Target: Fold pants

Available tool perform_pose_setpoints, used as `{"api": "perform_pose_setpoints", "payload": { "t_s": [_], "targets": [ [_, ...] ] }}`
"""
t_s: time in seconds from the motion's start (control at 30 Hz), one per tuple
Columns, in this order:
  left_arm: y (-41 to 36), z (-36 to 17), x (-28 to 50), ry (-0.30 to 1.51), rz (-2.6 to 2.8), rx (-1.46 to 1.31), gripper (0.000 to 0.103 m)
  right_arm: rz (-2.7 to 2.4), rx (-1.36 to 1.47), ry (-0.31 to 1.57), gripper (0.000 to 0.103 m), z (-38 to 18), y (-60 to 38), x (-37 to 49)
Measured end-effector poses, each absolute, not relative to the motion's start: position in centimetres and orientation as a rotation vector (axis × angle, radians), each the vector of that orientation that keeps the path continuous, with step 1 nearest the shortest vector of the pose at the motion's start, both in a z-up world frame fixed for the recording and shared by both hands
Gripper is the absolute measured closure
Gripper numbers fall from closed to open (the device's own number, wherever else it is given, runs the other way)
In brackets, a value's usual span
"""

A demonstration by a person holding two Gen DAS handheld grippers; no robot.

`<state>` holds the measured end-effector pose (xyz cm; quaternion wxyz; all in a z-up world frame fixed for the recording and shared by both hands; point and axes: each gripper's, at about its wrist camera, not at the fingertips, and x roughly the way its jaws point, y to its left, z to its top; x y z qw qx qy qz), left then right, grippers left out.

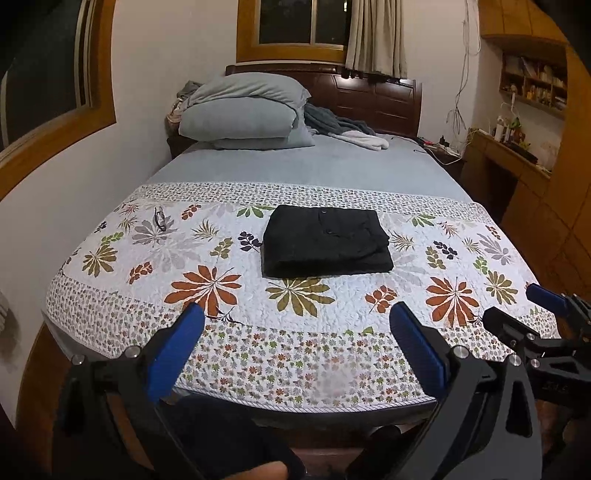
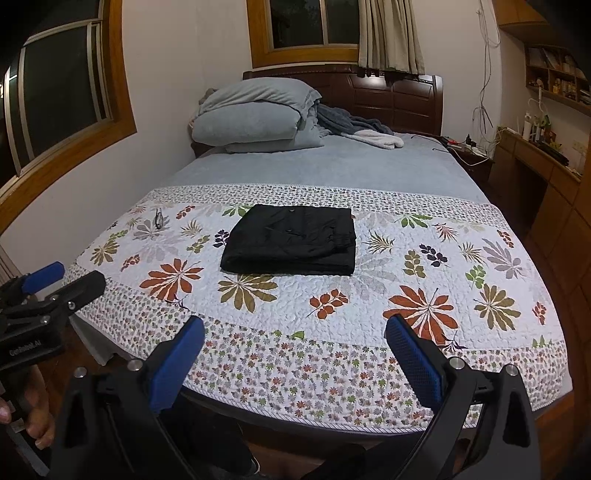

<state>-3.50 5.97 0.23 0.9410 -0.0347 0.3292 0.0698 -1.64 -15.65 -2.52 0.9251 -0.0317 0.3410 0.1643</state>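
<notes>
Both grippers hang back from the foot of the bed, well apart from the garment; the left gripper [image 1: 297, 325] has its blue-padded fingers spread wide with nothing between them, and the right gripper [image 2: 295, 338] stands the same way, jaws apart and empty; each one shows at the edge of the other's view, the right one low at the right of the left wrist view, the left one at the left edge of the right wrist view, gripped by a bare hand [image 2: 35, 410].

Black pants [image 1: 327, 242] lie folded into a compact rectangle on the floral quilt [image 1: 207, 258], near its middle and towards its far edge; buttons show on the top layer; the folded edges sit stacked along the near side.

That quilt, white with rust, olive and grey leaf prints and a small-flower border, covers the near half of the bed; beyond it a plain grey sheet [image 1: 303, 166] runs to a dark wooden headboard [image 1: 380, 99]; grey pillows [image 1: 243, 110] are piled at the far left corner, with a rumpled grey and white blanket [image 1: 347, 129] beside them; a pair of glasses [image 1: 160, 218] rests on the quilt's left part.

White walls hold wood-framed windows [image 2: 314, 26], one with a beige curtain [image 2: 391, 35]; a wooden desk [image 2: 535, 162] and shelves [image 2: 557, 77] line the right side; cables hang down the wall there.
</notes>
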Motion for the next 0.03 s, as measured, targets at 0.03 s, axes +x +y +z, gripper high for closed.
{"api": "perform_pose_setpoints", "payload": {
  "t_s": [0.03],
  "targets": [
    [5.98, 0.23, -3.49, 0.672, 0.141, -0.073, 0.003, 0.337, -0.065, 0.7, 0.004, -2.53, -15.64, -1.62]
  ]
}}
